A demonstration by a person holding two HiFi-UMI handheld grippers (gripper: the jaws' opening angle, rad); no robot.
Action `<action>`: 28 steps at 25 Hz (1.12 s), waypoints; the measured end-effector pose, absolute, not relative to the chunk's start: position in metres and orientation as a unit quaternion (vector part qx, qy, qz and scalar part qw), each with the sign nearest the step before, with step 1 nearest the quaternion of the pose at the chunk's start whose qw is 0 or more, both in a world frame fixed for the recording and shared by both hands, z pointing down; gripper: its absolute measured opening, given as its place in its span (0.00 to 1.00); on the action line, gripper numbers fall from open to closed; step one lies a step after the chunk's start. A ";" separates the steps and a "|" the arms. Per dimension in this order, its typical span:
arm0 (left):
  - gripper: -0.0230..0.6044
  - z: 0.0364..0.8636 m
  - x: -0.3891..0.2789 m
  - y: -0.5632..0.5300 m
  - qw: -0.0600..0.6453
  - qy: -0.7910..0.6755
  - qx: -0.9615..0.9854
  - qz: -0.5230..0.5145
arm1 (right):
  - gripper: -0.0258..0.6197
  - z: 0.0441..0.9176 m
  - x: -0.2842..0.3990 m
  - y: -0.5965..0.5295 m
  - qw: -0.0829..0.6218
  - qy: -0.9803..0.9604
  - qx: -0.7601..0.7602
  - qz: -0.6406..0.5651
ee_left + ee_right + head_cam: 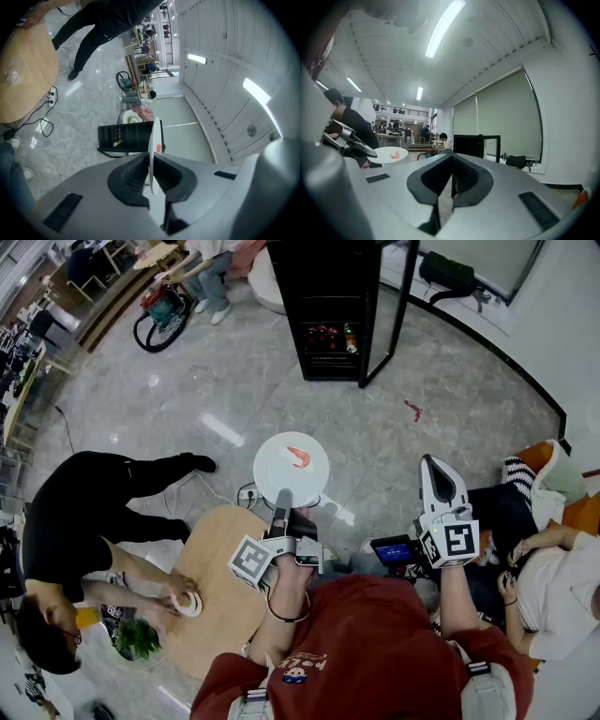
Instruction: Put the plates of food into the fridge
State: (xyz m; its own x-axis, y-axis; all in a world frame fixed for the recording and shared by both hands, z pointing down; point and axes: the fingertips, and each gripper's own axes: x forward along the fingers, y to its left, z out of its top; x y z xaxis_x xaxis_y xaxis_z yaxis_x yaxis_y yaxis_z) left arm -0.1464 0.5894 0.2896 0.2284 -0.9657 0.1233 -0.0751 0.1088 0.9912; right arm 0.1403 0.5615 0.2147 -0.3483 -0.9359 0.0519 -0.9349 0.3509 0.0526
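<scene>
Just above the centre of the head view, the left gripper (283, 499) has its fingers clamped on the near rim of a white plate (291, 470) carrying a shrimp (299, 457). The plate is over the floor, between the wooden tabletop (225, 596) at lower left and the black fridge (333, 310) at top centre. Right of centre, the right gripper (439, 474) has its fingers closed together on nothing.

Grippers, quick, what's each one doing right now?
Left gripper: closed on the rim of the white plate carrying a shrimp.
Right gripper: closed, nothing between its jaws.
</scene>
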 end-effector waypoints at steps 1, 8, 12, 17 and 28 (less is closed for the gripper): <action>0.08 0.290 -0.147 0.591 0.565 -0.484 0.543 -0.389 | 0.05 0.216 0.140 0.563 0.038 -0.823 0.567 -0.009; 0.08 0.289 -0.142 0.594 0.560 -0.486 0.551 -0.383 | 0.05 0.220 0.139 0.563 0.038 -0.827 0.562 -0.003; 0.08 0.289 -0.126 0.590 0.568 -0.482 0.548 -0.379 | 0.05 0.220 0.149 0.557 0.037 -0.828 0.560 -0.002; 0.08 0.288 -0.104 0.584 0.573 -0.474 0.552 -0.376 | 0.05 0.222 0.166 0.555 0.034 -0.824 0.565 -0.005; 0.08 0.286 -0.064 0.569 0.564 -0.474 0.557 -0.382 | 0.06 0.238 0.216 0.548 0.031 -0.824 0.566 0.000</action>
